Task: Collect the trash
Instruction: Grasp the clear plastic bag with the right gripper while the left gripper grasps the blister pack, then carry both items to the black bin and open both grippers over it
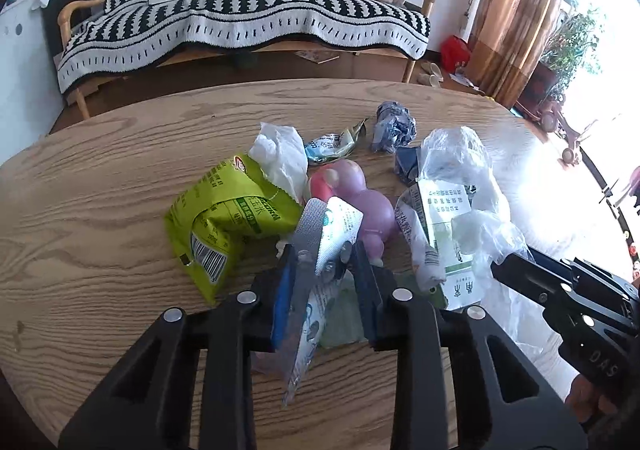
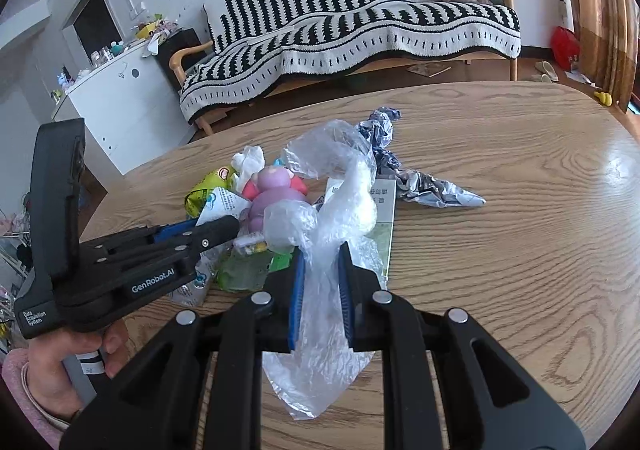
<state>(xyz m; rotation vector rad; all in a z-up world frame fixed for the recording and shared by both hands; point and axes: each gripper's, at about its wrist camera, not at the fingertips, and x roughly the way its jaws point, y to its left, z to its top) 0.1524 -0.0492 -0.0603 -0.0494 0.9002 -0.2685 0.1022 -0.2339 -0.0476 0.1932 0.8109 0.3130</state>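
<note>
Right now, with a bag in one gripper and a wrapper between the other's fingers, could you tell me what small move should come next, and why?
Probably pull the left gripper back and up a little, clear of the silver wrapper. Its jaws stand apart with the wrapper loose between them, beside the clear plastic bag that the right gripper pinches shut. Backing off should free it for the green packet.

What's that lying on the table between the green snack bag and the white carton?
A pink-and-purple plastic toy sits between the green snack bag and the white carton, clearest in the left wrist view.

Snack bag (image 1: 224,226) lies left of toy (image 1: 360,201).
</note>
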